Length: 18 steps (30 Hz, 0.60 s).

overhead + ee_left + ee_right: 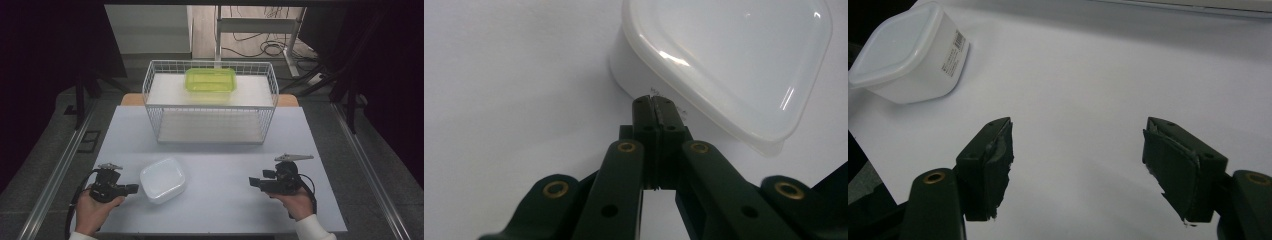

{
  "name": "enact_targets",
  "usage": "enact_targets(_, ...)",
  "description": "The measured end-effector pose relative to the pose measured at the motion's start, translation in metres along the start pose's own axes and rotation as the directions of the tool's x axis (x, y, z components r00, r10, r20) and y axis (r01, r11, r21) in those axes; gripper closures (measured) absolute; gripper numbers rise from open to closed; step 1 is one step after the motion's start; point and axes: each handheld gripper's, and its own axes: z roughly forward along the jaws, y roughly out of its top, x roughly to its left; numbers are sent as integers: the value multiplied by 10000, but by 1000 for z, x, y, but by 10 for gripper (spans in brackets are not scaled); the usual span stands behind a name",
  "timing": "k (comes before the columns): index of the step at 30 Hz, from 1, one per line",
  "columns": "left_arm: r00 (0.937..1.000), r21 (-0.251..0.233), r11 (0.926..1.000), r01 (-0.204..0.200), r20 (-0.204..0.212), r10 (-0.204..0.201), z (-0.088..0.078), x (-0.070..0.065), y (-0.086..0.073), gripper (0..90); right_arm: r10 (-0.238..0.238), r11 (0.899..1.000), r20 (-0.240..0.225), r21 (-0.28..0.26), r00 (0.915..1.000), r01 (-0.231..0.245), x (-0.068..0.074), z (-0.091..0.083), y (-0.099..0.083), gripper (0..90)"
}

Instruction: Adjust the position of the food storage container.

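Pressing shut with nothing between them, the left gripper (134,189) fingers sit just short of the white lidded container (163,180), which rests on the tabletop (225,200). Risk: closed tips could shove it aside. Right gripper (254,183) fingers spread, empty, well apart from it. Count: one white container, one green container (210,80), one wire basket (155,105).

Left gripper (134,188) fingers pressed together; right gripper (253,182) fingers spread wide.
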Motion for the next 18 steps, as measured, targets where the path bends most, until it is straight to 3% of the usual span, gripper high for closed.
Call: enact_targets(18,9995,343,9989,-320,63,318,20,-6,18,899,-60,9999,59,118,10000,60,-1,3,0,281)
